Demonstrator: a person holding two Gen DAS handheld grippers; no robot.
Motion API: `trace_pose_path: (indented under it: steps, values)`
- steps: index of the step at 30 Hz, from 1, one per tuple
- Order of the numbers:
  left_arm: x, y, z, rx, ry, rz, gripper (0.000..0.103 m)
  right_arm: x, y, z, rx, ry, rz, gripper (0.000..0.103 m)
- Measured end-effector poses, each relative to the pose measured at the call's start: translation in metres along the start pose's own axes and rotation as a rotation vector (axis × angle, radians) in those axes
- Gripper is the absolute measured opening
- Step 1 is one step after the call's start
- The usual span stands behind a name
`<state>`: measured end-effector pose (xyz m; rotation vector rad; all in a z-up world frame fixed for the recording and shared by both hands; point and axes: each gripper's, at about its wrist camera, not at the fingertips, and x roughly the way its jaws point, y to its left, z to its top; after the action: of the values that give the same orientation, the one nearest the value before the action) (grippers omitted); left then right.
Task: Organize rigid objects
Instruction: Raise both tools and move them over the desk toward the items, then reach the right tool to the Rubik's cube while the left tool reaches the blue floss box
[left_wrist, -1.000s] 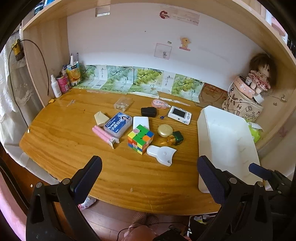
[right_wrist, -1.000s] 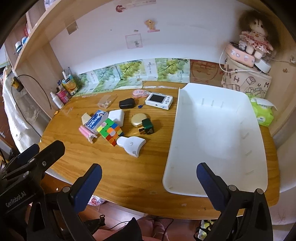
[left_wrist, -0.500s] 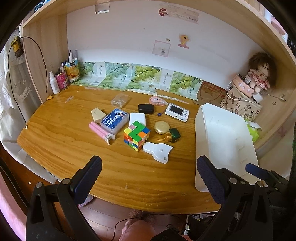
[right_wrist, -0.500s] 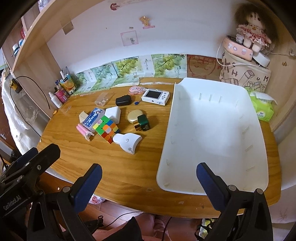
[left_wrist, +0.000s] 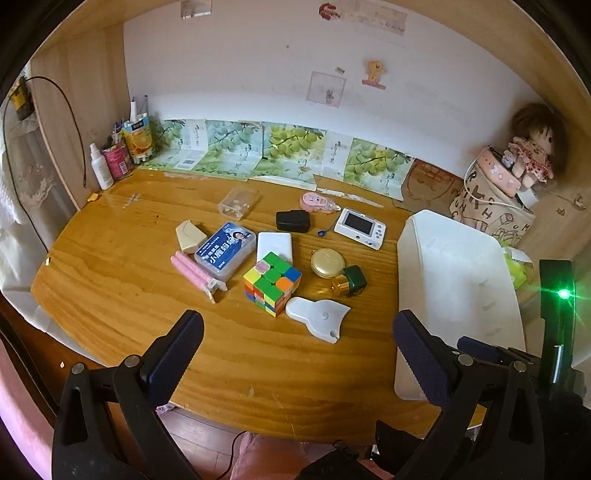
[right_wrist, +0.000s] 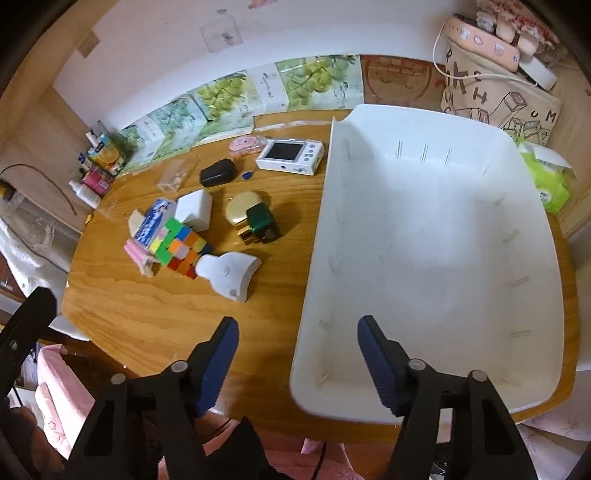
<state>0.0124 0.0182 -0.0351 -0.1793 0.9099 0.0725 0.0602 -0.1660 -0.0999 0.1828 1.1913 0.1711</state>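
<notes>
Several small objects lie grouped mid-table: a colour cube, a white scraper-shaped piece, a green-capped bottle, a gold compact, a blue-labelled case, pink sticks, a white block, a black case and a white camera. A large white tray sits empty at the right. My left gripper is open above the near table edge. My right gripper is open over the tray's near left rim.
Bottles and a juice carton stand at the back left corner. A printed bag with a doll stands at the back right, with a green tissue pack beside the tray. A clear plastic box lies behind the group.
Both grippers have moved forward toward the table. The right gripper's fingers have narrowed and it has swung over the tray's near left corner. No object has moved.
</notes>
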Motion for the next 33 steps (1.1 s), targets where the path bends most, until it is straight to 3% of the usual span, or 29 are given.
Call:
trace_pose_path:
  steps: [3, 6, 9, 11, 24, 33]
  values:
    - [0.015, 0.003, 0.007, -0.009, 0.032, 0.004, 0.102, 0.018, -0.002, 0.009, -0.002, 0.042, -0.048, 0.049]
    - [0.028, 0.009, 0.013, -0.025, 0.066, 0.007, 0.102, 0.036, -0.005, 0.014, -0.006, 0.081, -0.085, 0.03]
    - [0.036, 0.015, 0.018, -0.035, 0.085, 0.015, 0.102, 0.047, -0.003, 0.019, -0.021, 0.096, -0.084, 0.023]
    - [0.04, 0.019, 0.021, -0.048, 0.092, 0.02, 0.102, 0.053, 0.004, 0.022, -0.06, 0.1, -0.082, 0.012]
    - [0.065, 0.056, 0.023, -0.142, 0.194, 0.04, 0.102, 0.057, 0.049, 0.013, -0.347, -0.015, -0.159, 0.012]
    - [0.081, 0.093, 0.028, -0.188, 0.276, 0.019, 0.102, 0.057, 0.056, 0.011, -0.318, -0.007, -0.138, 0.012]
